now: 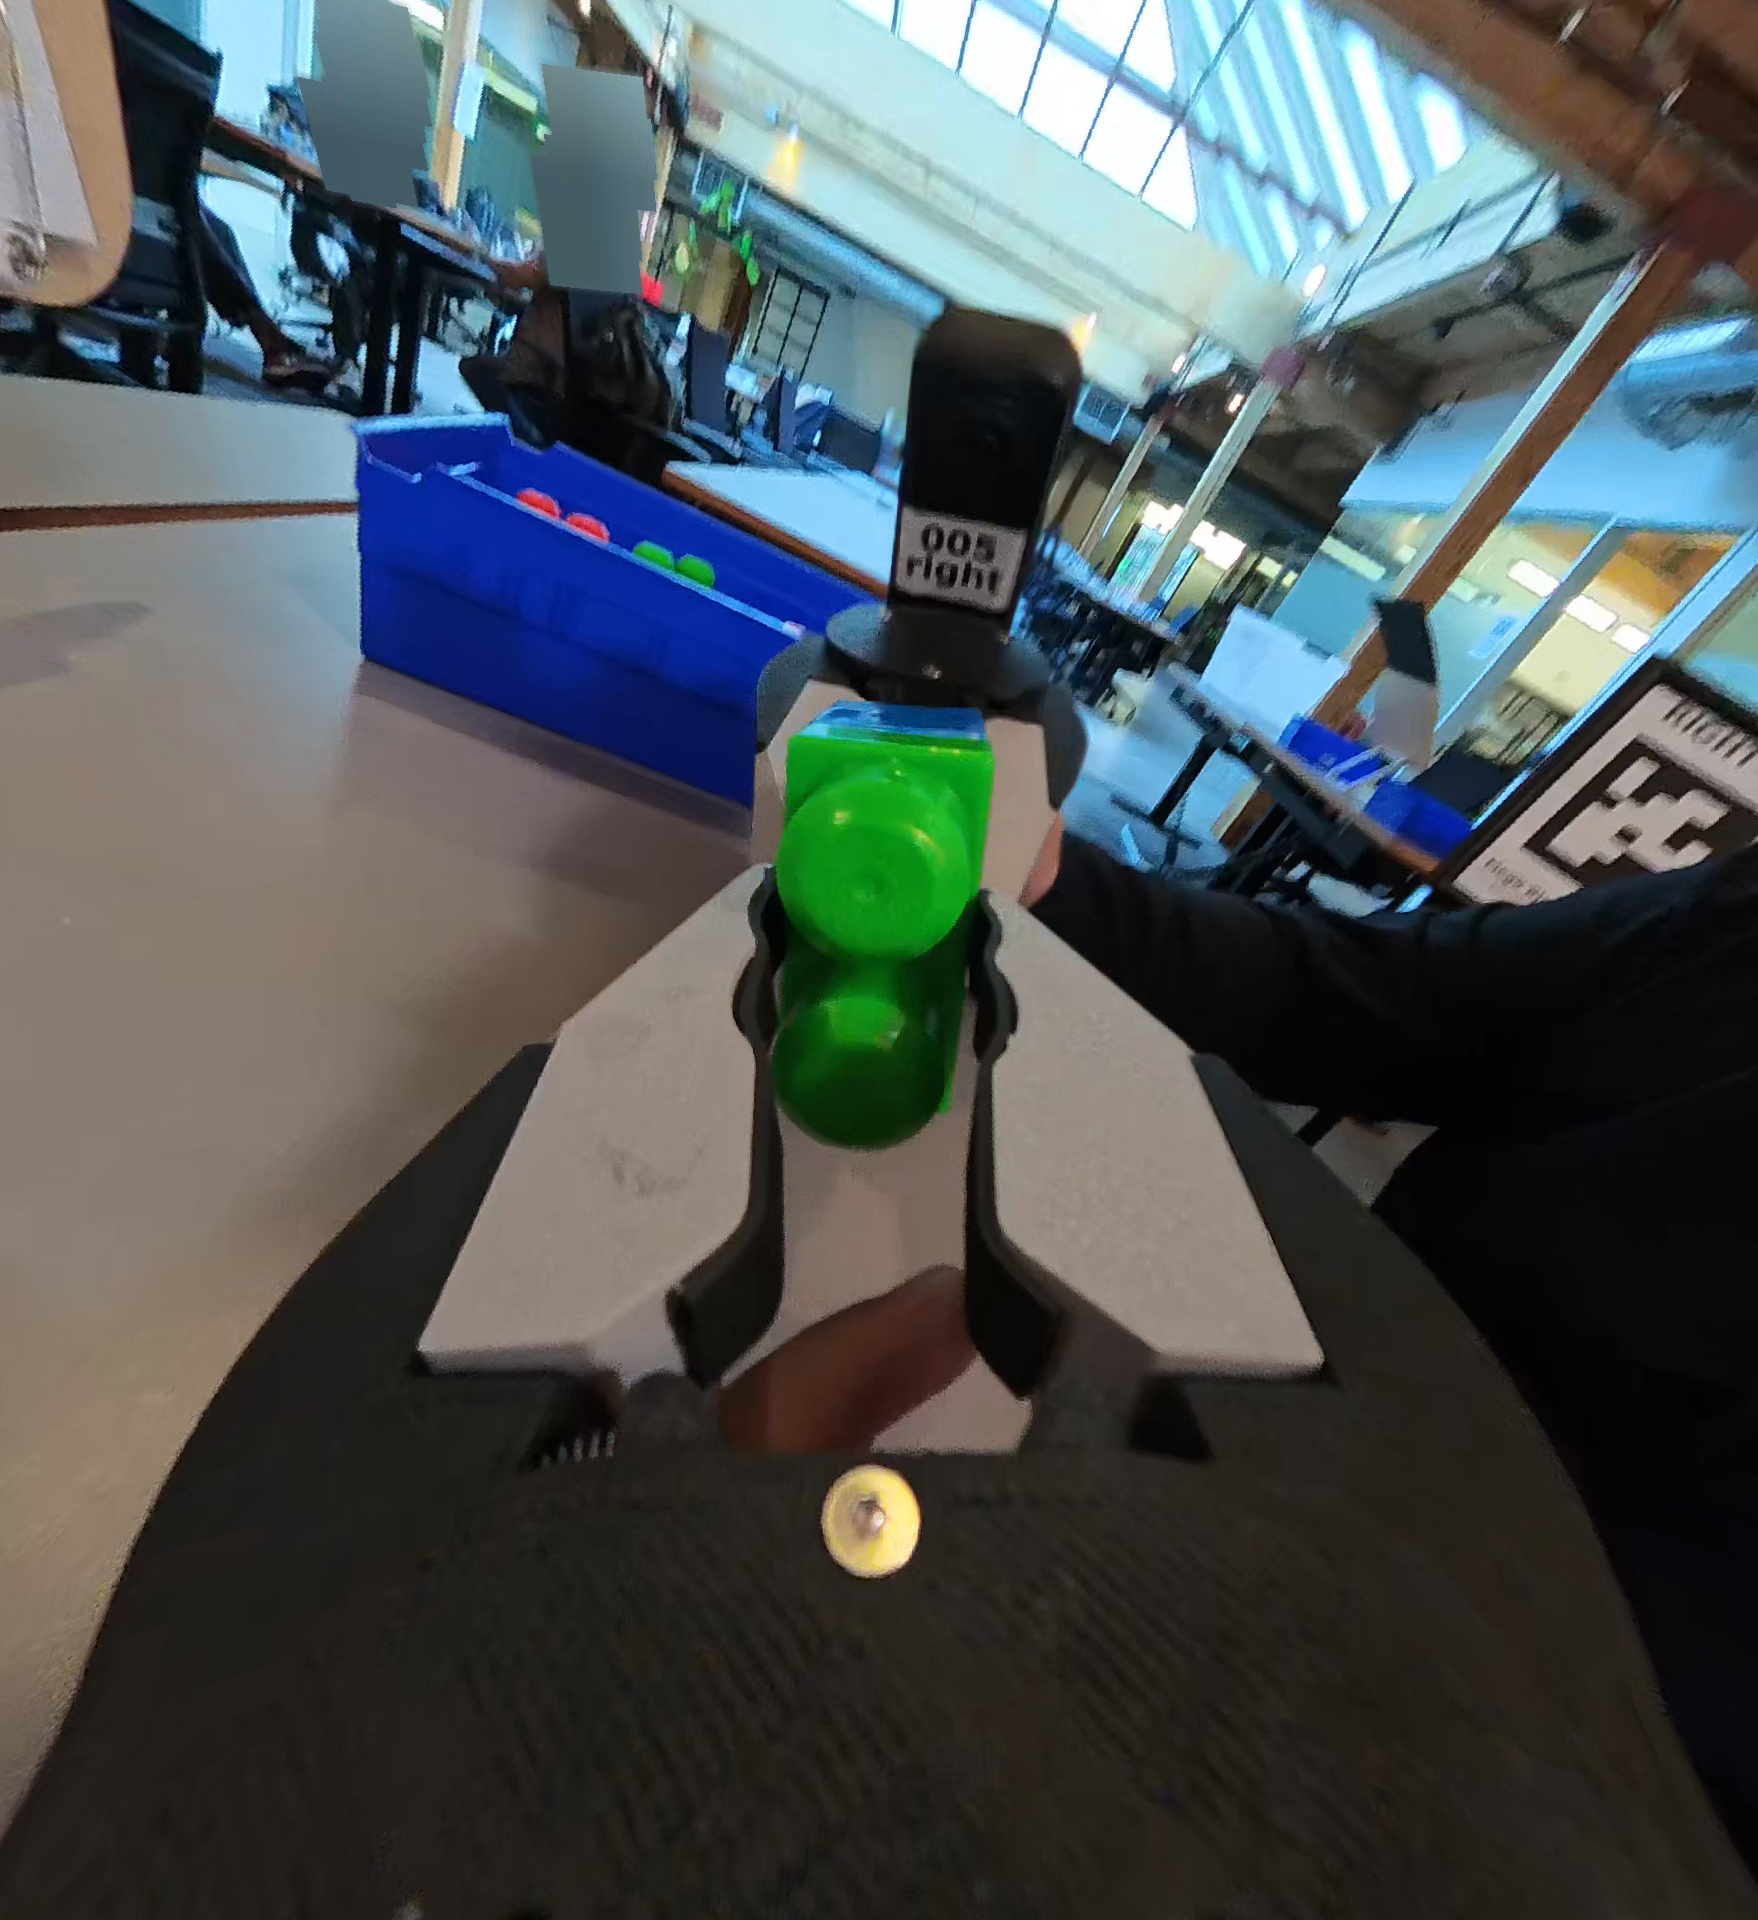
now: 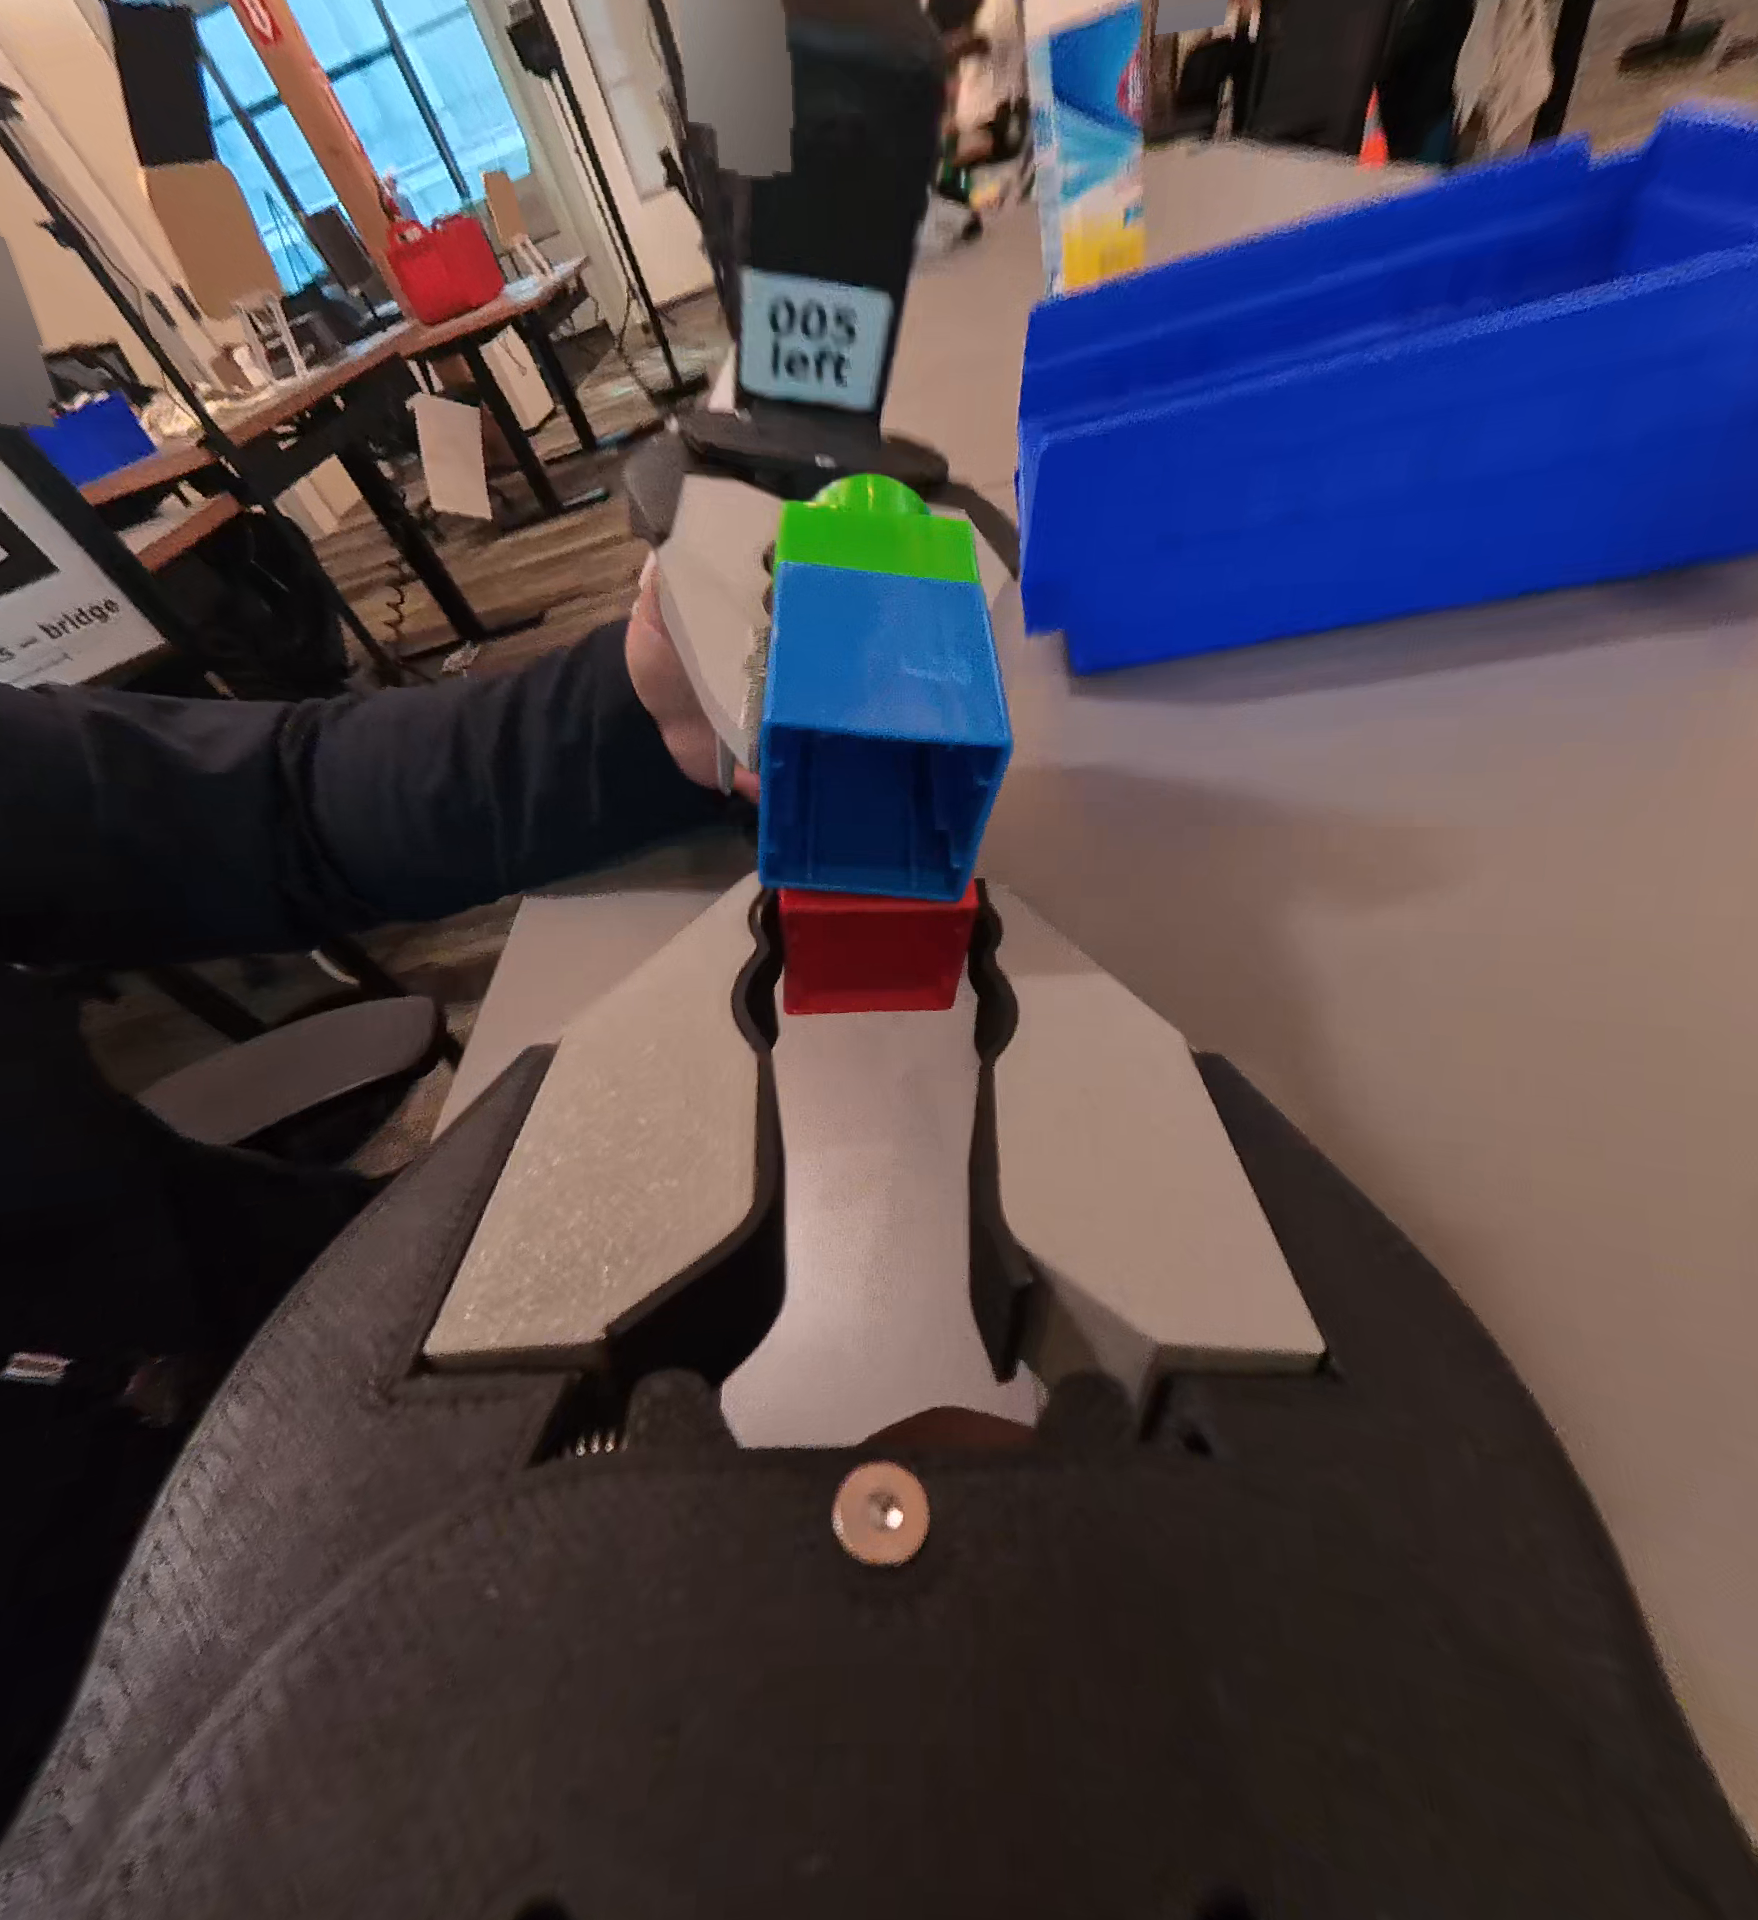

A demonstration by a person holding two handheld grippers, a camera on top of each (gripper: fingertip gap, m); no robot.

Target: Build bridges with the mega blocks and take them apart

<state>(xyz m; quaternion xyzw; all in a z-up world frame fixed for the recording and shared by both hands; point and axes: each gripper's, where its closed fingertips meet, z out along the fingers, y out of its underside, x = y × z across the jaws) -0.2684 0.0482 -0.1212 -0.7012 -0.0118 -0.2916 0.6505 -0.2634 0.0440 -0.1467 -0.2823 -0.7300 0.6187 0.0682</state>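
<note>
Left tongs are pinching the green block by its sides, its two round studs facing the left wrist camera. Right tongs are pinching the red block by its sides, just at the fingertips. In the right wrist view, a blue block is sitting against the far side of the red one, open hollow underside turned toward the camera, and the green block is butting against the blue block's far end, so the three are forming one joined run held in the air between the two facing tools. From the left wrist view only a thin blue edge is showing beyond the green. The whole assembly is hanging above the grey tabletop, near its edge, not touching it. A dark-sleeved arm is reaching in behind the left tool. Farther back, a blue bin is resting on the tabletop, well apart from the held blocks; red studs and green studs of other blocks are peeking over its rim. Beyond that, desks and large windows, blurred.
</note>
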